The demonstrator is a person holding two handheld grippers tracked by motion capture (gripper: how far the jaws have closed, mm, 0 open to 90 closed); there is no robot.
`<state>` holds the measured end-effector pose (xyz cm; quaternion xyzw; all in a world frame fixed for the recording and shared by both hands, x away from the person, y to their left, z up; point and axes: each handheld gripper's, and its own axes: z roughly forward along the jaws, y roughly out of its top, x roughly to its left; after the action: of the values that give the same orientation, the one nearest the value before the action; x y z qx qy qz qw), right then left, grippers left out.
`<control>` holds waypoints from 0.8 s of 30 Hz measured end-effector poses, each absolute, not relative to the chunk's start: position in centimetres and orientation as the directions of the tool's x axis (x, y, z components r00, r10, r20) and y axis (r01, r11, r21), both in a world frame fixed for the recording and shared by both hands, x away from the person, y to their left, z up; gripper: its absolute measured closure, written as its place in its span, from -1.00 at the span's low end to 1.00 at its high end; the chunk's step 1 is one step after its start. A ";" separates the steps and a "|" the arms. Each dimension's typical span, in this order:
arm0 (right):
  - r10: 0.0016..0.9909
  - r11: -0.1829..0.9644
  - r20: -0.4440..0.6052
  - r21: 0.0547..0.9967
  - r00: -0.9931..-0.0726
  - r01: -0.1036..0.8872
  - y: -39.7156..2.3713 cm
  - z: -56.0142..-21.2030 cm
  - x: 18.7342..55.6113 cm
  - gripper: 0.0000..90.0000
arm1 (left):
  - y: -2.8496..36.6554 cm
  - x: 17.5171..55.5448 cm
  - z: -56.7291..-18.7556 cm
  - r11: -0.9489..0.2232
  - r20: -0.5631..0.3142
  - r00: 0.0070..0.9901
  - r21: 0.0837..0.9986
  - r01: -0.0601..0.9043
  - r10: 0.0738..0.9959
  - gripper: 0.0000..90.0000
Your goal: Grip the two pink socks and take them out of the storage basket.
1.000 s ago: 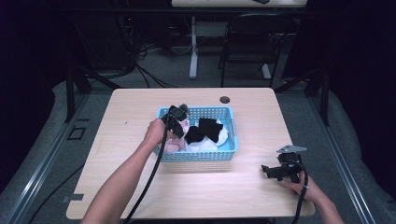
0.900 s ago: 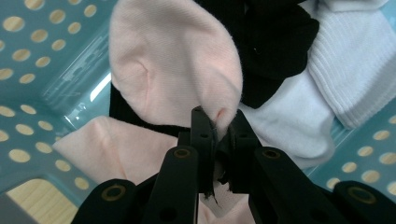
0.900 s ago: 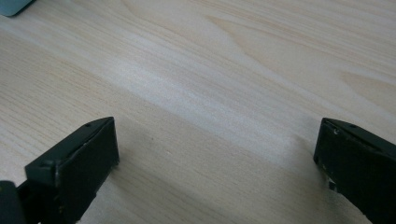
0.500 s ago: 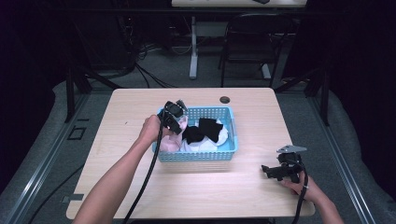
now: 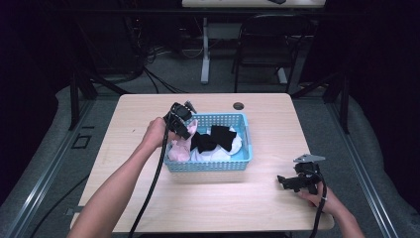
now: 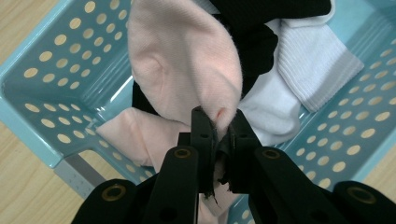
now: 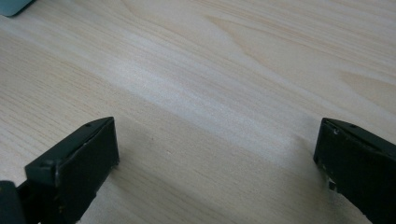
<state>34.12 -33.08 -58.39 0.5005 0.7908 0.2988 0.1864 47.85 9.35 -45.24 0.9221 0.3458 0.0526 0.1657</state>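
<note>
Left claw (image 6: 219,122) clenched on pink sock (image 6: 187,60) above blue basket (image 6: 51,93), right claw (image 7: 215,163) spread wide over bare tabletop (image 7: 233,70)

A dim lab or studio recording bay, by my read.
I see one pale wooden table (image 5: 208,198) on grey carpet, dark surroundings, loose floor cables (image 5: 163,82), an empty black chair (image 5: 262,44), and another desk's leg (image 5: 204,49) behind.

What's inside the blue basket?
The blue basket holds socks: a pink sock pinched by the left tongs, another pink one, white socks and black ones. Anything beneath the pile is covered.
</note>
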 end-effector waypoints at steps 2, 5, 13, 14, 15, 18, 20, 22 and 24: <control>0.903 0.320 0.005 0.660 -0.430 0.680 -33.1 -58.4 34.1 -1.00 | 9.4 47.8 -45.0 -0.712 -0.014 0.760 0.338 0.615 0.650 0.87; 0.904 0.321 0.000 0.658 -0.427 0.681 -33.1 -58.4 34.1 -1.00 | 9.8 47.8 -44.6 -0.721 -0.006 0.764 0.328 0.610 0.645 0.87; 0.903 0.319 0.005 0.660 -0.429 0.680 -33.1 -58.4 34.1 -1.00 | 10.5 47.7 -43.7 -0.710 -0.016 0.760 0.344 0.614 0.650 0.87; 0.903 0.319 0.005 0.660 -0.429 0.680 -33.1 -58.4 34.1 -1.00 | 10.5 47.7 -43.5 -0.712 -0.016 0.762 0.342 0.613 0.648 0.87; 0.903 0.319 0.005 0.660 -0.429 0.680 -33.1 -58.4 34.1 -1.00 | 10.5 47.7 -43.4 -0.711 -0.014 0.761 0.345 0.612 0.648 0.87; 0.903 0.319 0.005 0.660 -0.429 0.680 -33.1 -58.4 34.1 -1.00 | 10.7 47.6 -42.7 -0.714 -0.009 0.765 0.350 0.606 0.644 0.86; 0.903 0.319 0.005 0.660 -0.429 0.680 -33.1 -58.4 34.1 -1.00 | 10.9 47.6 -42.1 -0.716 -0.011 0.768 0.351 0.603 0.641 0.87; 0.903 0.319 0.006 0.660 -0.429 0.680 -33.1 -58.4 34.1 -1.00 | 11.0 47.6 -41.6 -0.719 -0.009 0.770 0.351 0.600 0.638 0.87; 0.903 0.320 0.006 0.660 -0.430 0.679 -33.1 -58.4 34.1 -1.00 | 11.1 47.6 -41.4 -0.719 -0.009 0.771 0.354 0.599 0.637 0.87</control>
<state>34.13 -33.06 -58.40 0.5002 0.7907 0.2999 0.1861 47.55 11.09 -41.45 0.9252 0.3339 0.0568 0.1710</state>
